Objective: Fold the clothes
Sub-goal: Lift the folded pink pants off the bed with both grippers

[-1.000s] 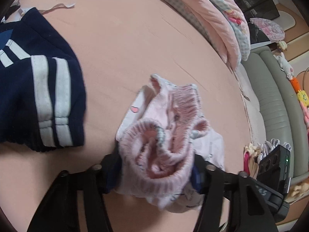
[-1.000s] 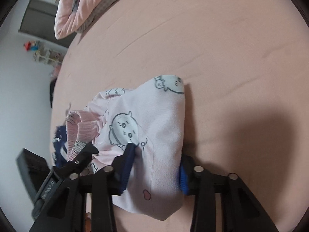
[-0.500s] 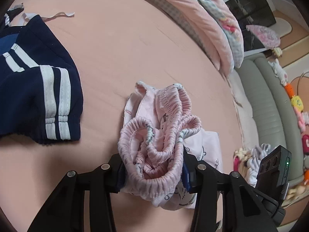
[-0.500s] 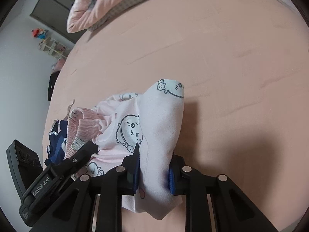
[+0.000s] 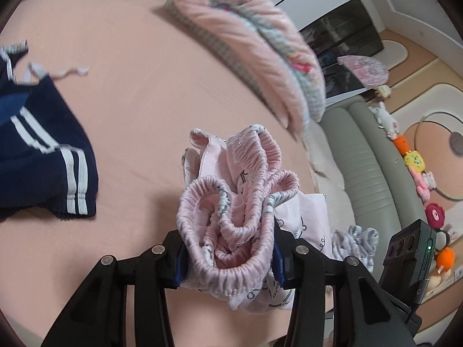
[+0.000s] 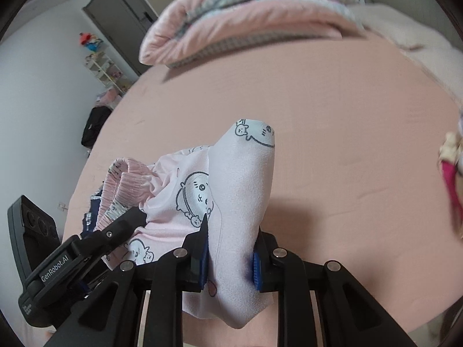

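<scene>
Pink cartoon-print pants (image 5: 231, 202) hang bunched above the pink bed sheet (image 5: 139, 110). My left gripper (image 5: 228, 257) is shut on their gathered elastic waistband. In the right wrist view the same pants (image 6: 243, 179) show a pale folded leg end with cartoon animals, and my right gripper (image 6: 230, 256) is shut on that end. The left gripper (image 6: 86, 248) appears at the lower left of that view, clamped on the waistband side. The two grippers hold the garment close together, lifted off the sheet.
Navy shorts with white stripes (image 5: 43, 156) lie on the sheet to the left. A folded pink quilt (image 5: 254, 49) sits at the far end of the bed, also the quilt (image 6: 246, 17). A grey sofa with plush toys (image 5: 373, 159) stands beside the bed.
Both grippers have closed tighter on the pants and lifted them higher off the sheet. The views have tilted up, showing more of the quilt and the room.
</scene>
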Demonstrator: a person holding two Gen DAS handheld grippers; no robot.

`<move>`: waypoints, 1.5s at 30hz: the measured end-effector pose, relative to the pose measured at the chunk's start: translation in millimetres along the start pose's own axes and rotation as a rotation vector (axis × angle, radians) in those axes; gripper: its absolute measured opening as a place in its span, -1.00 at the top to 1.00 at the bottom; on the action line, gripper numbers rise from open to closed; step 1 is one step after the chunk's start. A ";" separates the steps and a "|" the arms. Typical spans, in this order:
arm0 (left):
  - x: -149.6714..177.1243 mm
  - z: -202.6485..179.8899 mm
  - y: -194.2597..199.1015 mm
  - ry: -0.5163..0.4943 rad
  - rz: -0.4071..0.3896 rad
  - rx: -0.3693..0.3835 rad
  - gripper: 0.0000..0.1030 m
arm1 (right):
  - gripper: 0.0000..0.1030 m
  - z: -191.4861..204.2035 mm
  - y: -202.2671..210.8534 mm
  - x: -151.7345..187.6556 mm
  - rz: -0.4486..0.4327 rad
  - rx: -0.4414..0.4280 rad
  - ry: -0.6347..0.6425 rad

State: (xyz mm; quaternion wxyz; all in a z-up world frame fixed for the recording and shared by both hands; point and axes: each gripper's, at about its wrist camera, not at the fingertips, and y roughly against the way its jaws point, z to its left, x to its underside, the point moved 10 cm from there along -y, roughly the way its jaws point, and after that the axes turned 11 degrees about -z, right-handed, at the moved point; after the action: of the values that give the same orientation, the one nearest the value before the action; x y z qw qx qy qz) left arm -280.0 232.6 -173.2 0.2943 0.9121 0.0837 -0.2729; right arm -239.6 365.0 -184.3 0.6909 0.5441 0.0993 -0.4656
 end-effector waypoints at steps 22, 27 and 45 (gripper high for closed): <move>-25.0 -149.5 99.2 -0.234 -0.201 0.093 0.19 | 0.58 34.3 146.7 -48.9 -0.219 -0.065 0.098; -22.2 -184.5 104.5 -0.308 -0.202 0.093 0.19 | 0.58 20.9 176.1 -62.5 -0.255 -0.058 0.078; 6.9 -280.4 93.3 -0.560 -0.207 0.060 0.14 | 0.53 -19.3 235.2 -95.0 -0.335 0.038 0.102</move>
State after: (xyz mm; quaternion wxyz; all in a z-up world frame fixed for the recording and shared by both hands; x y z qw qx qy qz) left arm -119.2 320.0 59.0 0.2495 0.7963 0.0840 -0.5446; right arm -107.7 426.1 24.4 0.5872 0.5558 0.2148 -0.5479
